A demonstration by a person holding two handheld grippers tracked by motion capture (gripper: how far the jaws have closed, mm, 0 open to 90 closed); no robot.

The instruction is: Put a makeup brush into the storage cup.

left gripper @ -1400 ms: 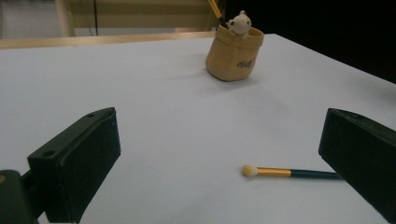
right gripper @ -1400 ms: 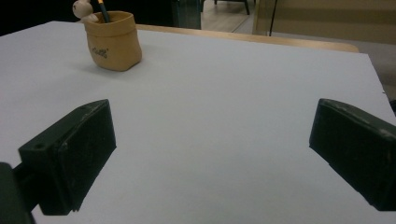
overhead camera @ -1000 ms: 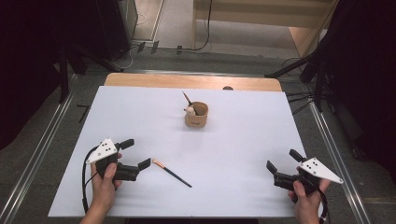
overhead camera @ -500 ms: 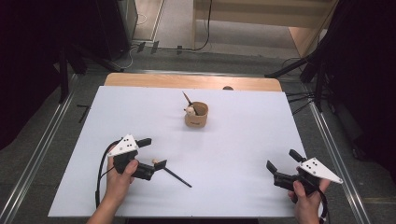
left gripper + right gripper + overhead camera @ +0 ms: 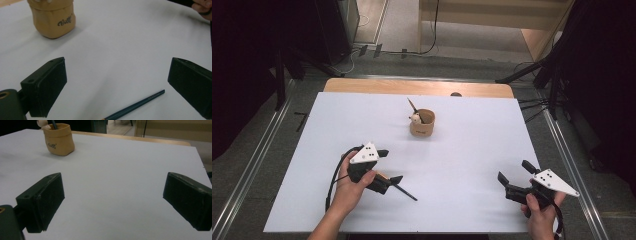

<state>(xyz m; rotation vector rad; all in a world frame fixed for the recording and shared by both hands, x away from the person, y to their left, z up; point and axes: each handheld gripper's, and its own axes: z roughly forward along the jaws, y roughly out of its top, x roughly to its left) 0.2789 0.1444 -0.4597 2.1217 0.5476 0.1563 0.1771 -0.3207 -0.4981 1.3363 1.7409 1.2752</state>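
Left gripper view: wide-open left tongs [image 5: 116, 85] straddle pencil [image 5: 136, 105], table [image 5: 125, 37] beyond bare

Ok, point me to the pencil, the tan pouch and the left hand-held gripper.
pencil [image 5: 135, 106], left gripper view, mid-shaft.
tan pouch [image 5: 422, 125], high view, front wall.
left hand-held gripper [image 5: 390, 166], high view, between its open jaw tips.

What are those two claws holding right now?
Nothing. Both the left gripper and right gripper are open; the pencil lies on the table between the left's jaws, ungripped.
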